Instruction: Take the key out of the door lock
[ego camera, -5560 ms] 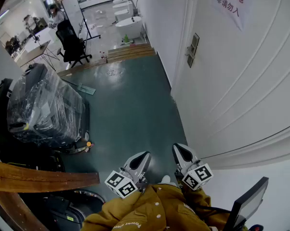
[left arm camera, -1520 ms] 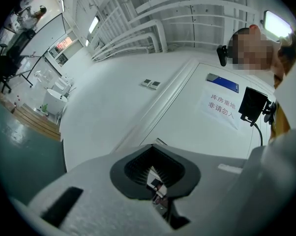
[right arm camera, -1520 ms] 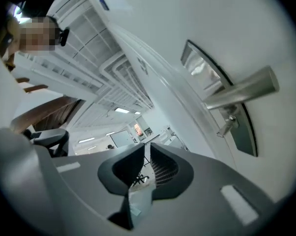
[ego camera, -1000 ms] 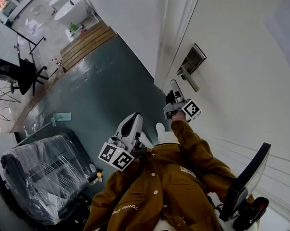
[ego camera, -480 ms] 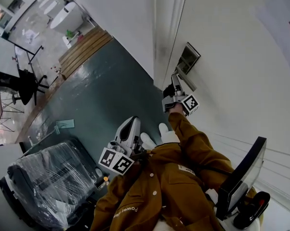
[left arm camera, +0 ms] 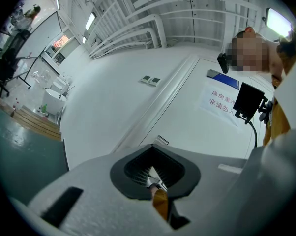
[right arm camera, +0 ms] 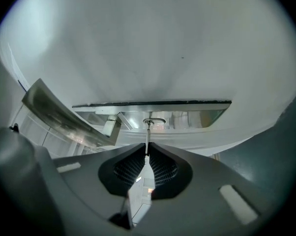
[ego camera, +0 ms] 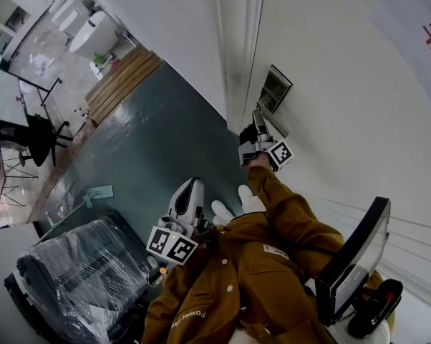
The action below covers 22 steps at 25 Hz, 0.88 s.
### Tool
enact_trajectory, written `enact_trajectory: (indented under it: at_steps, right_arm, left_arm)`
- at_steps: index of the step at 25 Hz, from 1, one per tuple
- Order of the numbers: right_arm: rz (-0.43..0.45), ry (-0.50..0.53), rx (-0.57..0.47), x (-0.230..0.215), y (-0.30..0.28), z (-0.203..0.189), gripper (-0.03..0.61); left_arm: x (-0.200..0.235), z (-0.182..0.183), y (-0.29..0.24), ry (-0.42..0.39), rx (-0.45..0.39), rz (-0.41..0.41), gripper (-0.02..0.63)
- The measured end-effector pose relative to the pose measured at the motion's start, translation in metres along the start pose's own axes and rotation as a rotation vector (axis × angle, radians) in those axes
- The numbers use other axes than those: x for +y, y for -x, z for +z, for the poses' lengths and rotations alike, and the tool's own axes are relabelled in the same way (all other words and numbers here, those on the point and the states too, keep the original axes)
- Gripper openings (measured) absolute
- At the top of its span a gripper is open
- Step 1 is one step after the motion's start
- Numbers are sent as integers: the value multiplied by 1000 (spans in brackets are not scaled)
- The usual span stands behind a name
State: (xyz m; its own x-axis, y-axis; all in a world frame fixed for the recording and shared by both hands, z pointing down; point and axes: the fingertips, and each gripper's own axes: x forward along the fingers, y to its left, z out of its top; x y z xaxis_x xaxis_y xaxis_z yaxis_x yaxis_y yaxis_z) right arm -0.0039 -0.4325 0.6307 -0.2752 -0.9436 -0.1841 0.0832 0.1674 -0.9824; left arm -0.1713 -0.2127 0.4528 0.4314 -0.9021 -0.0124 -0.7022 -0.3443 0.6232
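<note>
A silver key sticks out of the keyhole in the metal lock plate on the white door. My right gripper is held up to the lock, jaws shut on the key's shaft just below the keyhole. In the head view the right gripper sits right under the lock plate, beside the lever handle. The handle slants off to the left in the right gripper view. My left gripper hangs low by my body, over the floor, shut with nothing in it.
The door frame and a white wall stand left of the lock. A plastic-wrapped black object sits on the green floor at lower left. A black monitor-like panel is near my right side. An office chair stands farther off.
My right gripper has risen from near my body up to the lock, closing the last bit of distance in the past second. The left gripper has stayed low.
</note>
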Motion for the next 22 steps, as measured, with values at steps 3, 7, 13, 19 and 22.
enact_trajectory:
  at_steps: [3, 7, 13, 19, 22]
  right_arm:
    - [18, -18, -3, 2, 0, -1, 28]
    - [15, -23, 1, 0, 0, -1, 28]
    - [6, -27, -8, 0, 0, 0, 26]
    - [-4, -24, -22, 1, 0, -2, 23]
    - [-11, -28, -35, 1, 0, -1, 23]
  left_arm:
    - [1, 0, -1, 2, -1, -2, -2]
    - [1, -1, -3, 9, 0, -7, -2]
    - [2, -2, -2, 20, 2, -7, -2]
    - [3, -4, -1, 30, 8, -16, -2]
    - [3, -6, -3, 36, 12, -18, -2]
